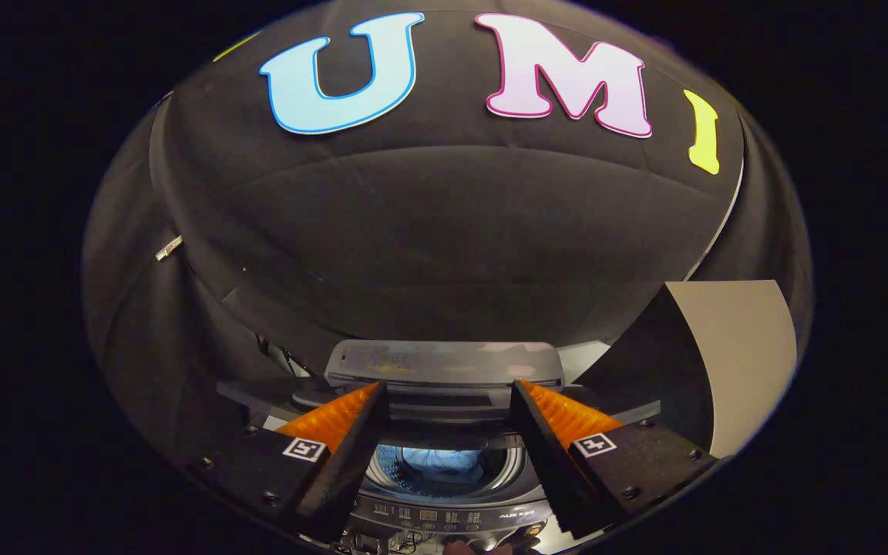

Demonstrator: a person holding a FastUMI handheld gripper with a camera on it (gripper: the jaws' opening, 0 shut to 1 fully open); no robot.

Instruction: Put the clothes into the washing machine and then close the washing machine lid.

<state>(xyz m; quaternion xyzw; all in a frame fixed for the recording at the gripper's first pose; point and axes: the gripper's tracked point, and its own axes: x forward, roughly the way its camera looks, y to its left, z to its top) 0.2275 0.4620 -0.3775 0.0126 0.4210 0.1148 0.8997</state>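
Blue clothes lie deep in the shiny drum of the washing machine, seen between the two fingers of the gripper. The gripper hangs above the machine and points forward and a bit down at the round hole. Its fingers stand wide apart and hold nothing. The lid is up, standing just past the fingertips at 12 o'clock from the drum. At 6 o'clock from the drum is the control panel with small lights and buttons; there is tiny white writing on it, too small to read. A grey board stands at about 2 o'clock from the drum, against the black cloth wall.
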